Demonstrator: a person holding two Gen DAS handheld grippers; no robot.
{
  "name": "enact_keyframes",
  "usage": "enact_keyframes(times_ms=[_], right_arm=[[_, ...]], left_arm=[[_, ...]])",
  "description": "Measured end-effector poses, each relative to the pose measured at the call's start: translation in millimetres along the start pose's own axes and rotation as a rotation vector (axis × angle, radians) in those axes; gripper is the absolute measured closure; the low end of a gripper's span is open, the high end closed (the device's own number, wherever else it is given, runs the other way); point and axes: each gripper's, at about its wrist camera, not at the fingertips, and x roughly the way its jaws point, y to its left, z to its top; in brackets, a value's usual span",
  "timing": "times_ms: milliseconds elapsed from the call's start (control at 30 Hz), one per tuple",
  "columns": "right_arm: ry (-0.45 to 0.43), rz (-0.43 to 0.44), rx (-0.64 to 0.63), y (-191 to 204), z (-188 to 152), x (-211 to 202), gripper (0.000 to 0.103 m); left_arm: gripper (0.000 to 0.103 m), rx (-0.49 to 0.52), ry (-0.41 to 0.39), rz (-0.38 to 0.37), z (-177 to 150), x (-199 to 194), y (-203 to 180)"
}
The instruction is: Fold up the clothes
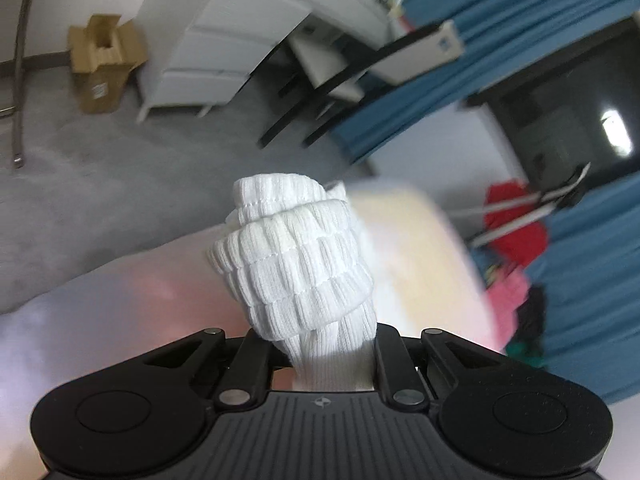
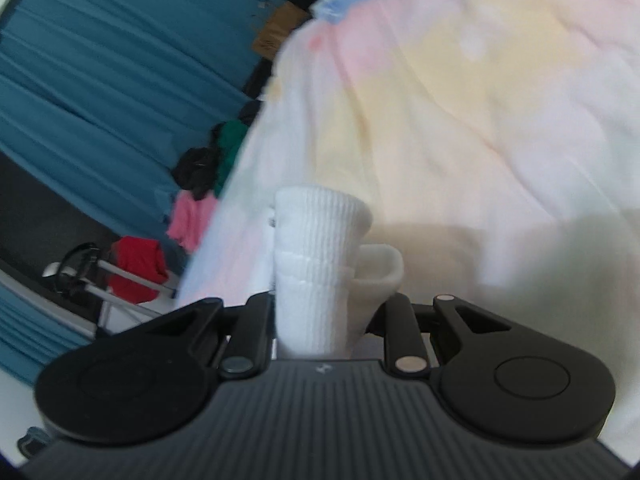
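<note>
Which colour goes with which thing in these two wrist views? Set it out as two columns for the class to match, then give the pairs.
Things:
1. sock in the left gripper
2. curtain
3. box on the floor
4. garment on the rack

Colours:
A. red
B. brown
C. white
D. blue

Pairs: 1-C, 2-D, 3-B, 4-A

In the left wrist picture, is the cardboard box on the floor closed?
No, the cardboard box stands on the grey floor with its top flaps open.
</note>
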Motion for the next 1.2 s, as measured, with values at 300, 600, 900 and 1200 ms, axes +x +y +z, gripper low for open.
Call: enact_keyframes(times_ms=[300, 600, 900, 1200], right_arm=[[-0.002, -0.045, -0.003, -17, -12, 8, 0.081], [-0.001, -0.038, -0.027, -18, -11, 8, 0.081], [-0.007, -0.012, -0.023, -19, -10, 5, 0.081], [-0.014, -0.016, -0.058, -15, -11, 0, 0.081]], left_arm=[[0.054, 0.116, 0.124, 0.052, -16, -19, 45], [0.027, 0.492, -0.037, 0.139, -40, -117, 2], [0.026, 0.84, -0.097, 0.026, -118, -102, -119], [0.027, 0.886, -0.007, -0.123, -228, 21, -190]])
